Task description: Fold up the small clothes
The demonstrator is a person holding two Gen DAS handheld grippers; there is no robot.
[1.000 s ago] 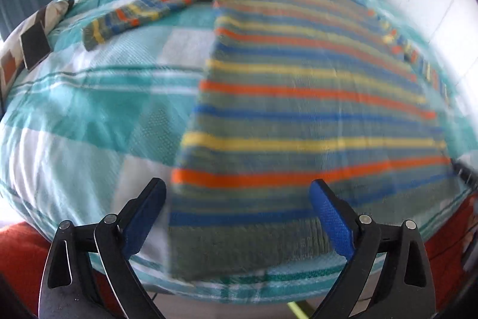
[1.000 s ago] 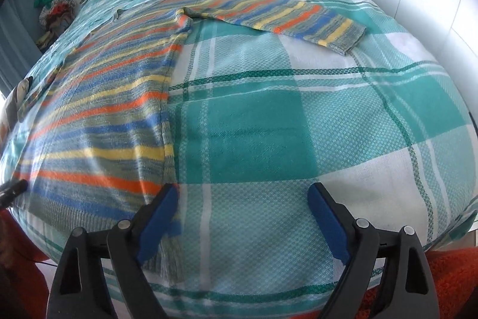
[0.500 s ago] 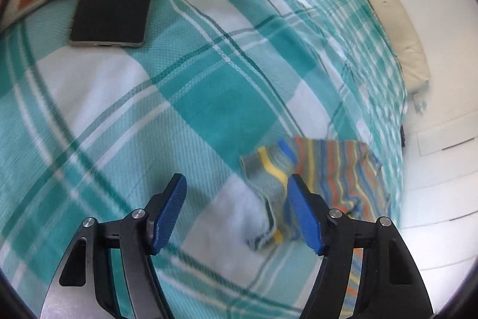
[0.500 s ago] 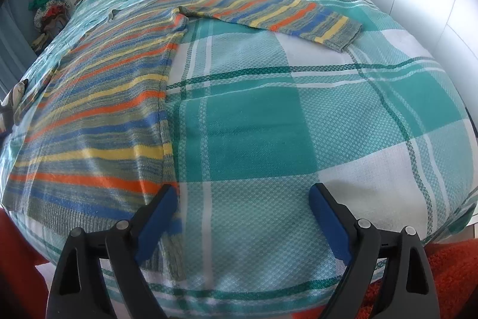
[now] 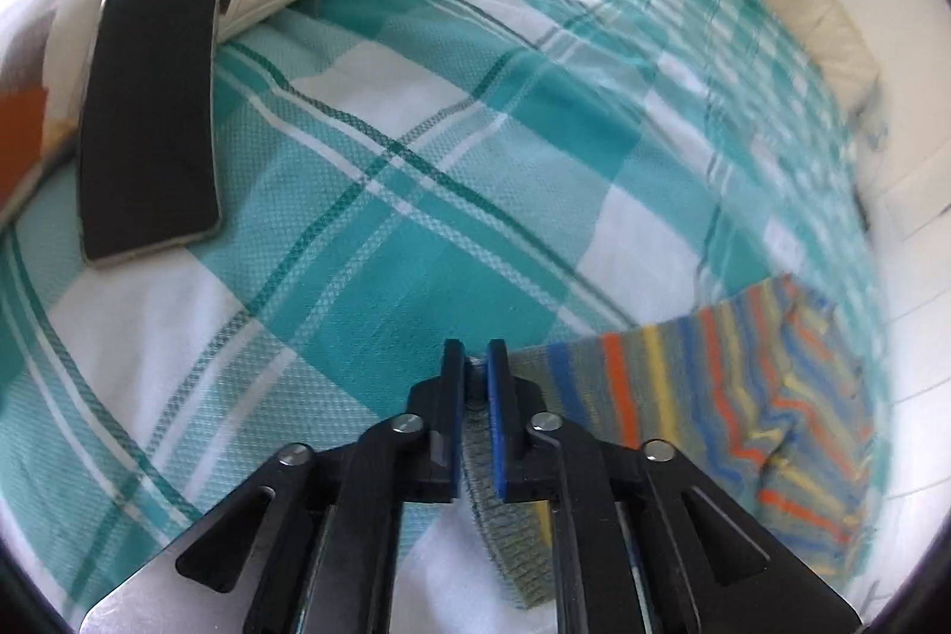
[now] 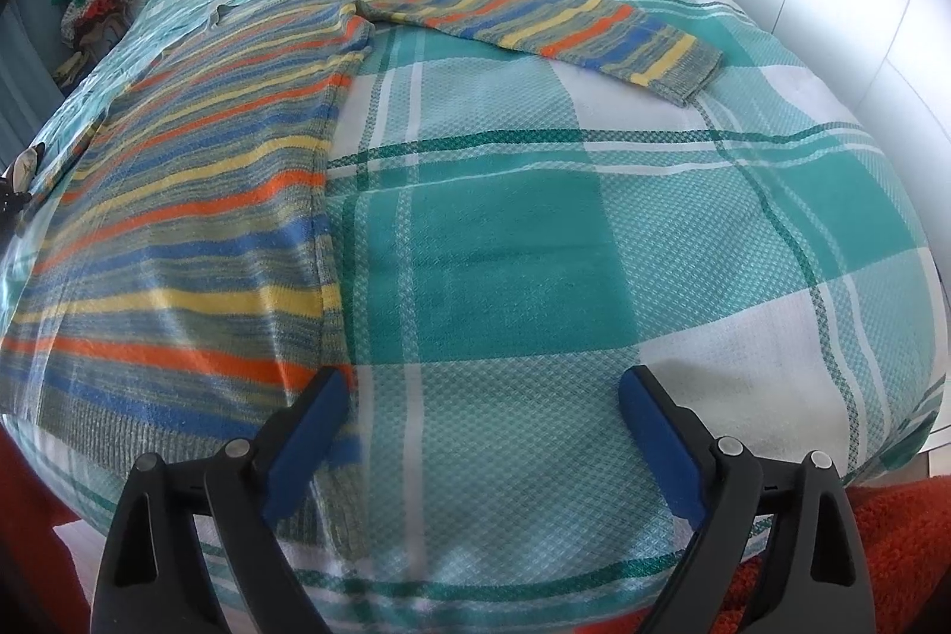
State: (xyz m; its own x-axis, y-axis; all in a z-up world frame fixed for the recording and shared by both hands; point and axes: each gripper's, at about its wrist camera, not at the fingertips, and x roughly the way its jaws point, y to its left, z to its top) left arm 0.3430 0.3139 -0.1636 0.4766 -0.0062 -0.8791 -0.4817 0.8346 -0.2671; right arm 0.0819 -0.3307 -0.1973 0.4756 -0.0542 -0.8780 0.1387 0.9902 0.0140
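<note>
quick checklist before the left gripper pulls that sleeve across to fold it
1. left gripper shut on the sleeve cuff: ok.
2. Cuff seated deep between the fingers: ok.
3. right gripper open, holding nothing: ok.
4. striped sweater body flat on the bed: ok.
5. Other sleeve spread out flat: ok.
6. phone clear of the sleeve's path: cannot tell.

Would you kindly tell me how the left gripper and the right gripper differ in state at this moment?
The left gripper has its jaws shut on the grey ribbed cuff of the striped knit sweater's sleeve; the right gripper has its jaws wide open, holding nothing. The left sits at the sleeve, the right near the sweater's hem corner. Both have blue pads and are over the teal plaid bedspread.
</note>
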